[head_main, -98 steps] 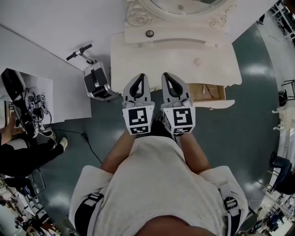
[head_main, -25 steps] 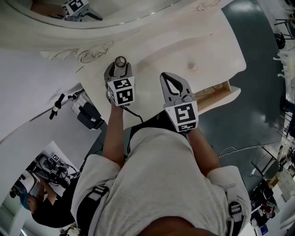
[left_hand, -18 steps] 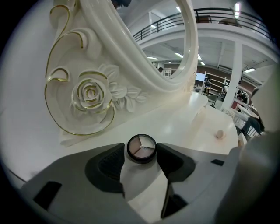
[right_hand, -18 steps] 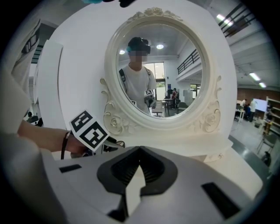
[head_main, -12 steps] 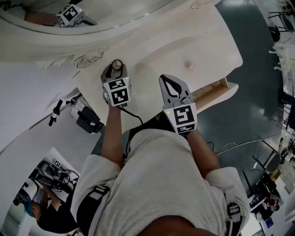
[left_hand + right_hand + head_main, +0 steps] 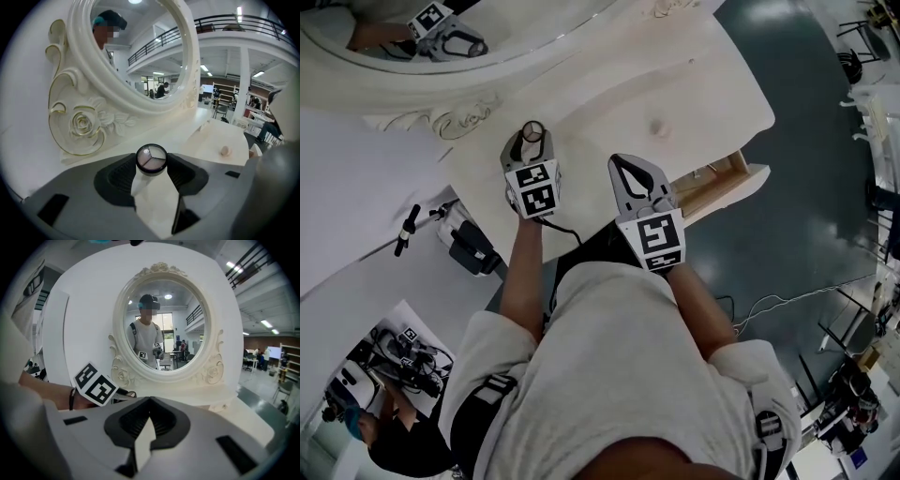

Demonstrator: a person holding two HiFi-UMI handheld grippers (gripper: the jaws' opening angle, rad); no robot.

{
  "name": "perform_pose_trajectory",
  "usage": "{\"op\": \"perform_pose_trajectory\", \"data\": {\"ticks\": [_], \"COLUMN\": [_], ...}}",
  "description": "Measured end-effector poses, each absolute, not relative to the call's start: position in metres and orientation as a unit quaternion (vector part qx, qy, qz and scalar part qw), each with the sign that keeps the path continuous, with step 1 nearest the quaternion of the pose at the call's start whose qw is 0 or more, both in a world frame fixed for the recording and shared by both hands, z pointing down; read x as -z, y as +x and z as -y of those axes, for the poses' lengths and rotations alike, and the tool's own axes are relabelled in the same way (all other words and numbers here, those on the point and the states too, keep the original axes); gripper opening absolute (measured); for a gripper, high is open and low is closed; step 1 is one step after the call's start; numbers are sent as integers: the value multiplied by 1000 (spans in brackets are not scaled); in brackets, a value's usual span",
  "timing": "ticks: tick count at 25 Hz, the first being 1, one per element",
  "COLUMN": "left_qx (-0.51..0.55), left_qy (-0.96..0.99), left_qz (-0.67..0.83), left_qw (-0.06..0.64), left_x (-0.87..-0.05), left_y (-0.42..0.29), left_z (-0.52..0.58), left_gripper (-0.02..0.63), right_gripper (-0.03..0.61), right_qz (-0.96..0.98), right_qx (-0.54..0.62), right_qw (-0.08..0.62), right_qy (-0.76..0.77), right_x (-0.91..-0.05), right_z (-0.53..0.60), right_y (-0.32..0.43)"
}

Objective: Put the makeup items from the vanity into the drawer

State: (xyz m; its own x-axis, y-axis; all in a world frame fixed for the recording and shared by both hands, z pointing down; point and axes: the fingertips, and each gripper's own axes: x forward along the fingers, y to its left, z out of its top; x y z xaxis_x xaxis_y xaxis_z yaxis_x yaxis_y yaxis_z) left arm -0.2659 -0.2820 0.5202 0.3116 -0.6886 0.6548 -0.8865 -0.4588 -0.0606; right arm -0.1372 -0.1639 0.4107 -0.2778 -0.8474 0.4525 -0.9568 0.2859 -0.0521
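A small round compact [image 6: 151, 158] with a clear lid and three-part powder sits pinched between the tips of my left gripper [image 6: 151, 165], which is shut on it. From the head view the compact [image 6: 532, 130] and left gripper [image 6: 531, 142] hover over the white vanity top [image 6: 609, 89], close to the carved mirror base. To their right my right gripper [image 6: 628, 171] is shut with nothing in it [image 6: 149, 422]. The wooden drawer [image 6: 717, 183] stands pulled open at the vanity's right front.
A small pale pink round item [image 6: 656, 127] lies on the vanity top, also seen from the left gripper [image 6: 226, 151]. The oval mirror [image 6: 161, 324] with its rose-carved frame [image 6: 84, 124] rises right behind. A scooter [image 6: 459, 239] stands on the floor at the left.
Since the oldest frame my left gripper has gone to the compact by the mirror base and closed on it. Over the last second both grippers have shifted only slightly, the compact staying in the jaws.
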Motion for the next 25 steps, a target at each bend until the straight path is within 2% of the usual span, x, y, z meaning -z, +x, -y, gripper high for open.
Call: {"op": "perform_pose_trajectory", "data": {"ticks": [25], "left_qx": [-322], "left_qy": [889], "left_qz": [311], "left_qw": [97], "left_x": [-500], "left_y": [-78], "left_z": [208], "left_gripper": [213], "right_gripper": [14], "right_qz": [680], "right_qx": [-174], "right_qw": [133], "right_qy": [700], "right_x": [-402], "right_z": [92], "right_y": [-17]}}
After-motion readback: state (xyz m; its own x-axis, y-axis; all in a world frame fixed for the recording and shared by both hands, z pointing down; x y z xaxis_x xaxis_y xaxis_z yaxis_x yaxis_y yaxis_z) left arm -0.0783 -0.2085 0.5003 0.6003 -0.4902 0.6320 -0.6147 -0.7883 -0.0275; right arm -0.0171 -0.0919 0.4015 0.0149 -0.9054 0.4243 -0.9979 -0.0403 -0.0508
